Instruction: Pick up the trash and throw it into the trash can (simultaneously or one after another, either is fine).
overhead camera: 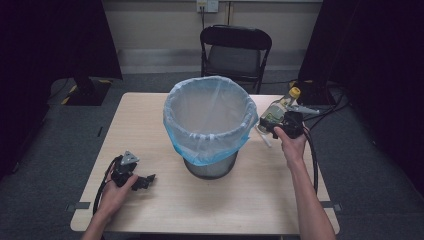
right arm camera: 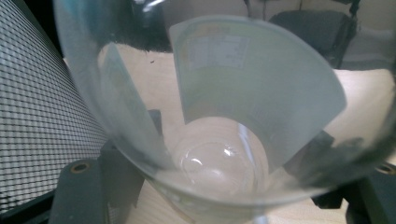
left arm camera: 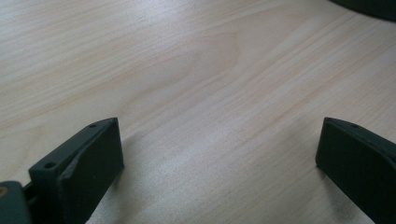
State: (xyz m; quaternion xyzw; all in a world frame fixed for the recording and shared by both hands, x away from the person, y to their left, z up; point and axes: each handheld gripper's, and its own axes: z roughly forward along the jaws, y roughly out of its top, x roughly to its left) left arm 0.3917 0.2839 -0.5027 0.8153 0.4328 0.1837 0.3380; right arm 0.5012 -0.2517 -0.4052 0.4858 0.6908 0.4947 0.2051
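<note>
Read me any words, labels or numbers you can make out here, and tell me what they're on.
None can be read.
Bottle label: rows of small print, too blurred to read.
Bin, table, chair: no writing seen.

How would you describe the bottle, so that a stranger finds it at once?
Start at the mesh waste bin with the blue bag in the middle of the wooden table. At its right, the right gripper holds a clear plastic bottle; its yellow cap marks it.
</note>
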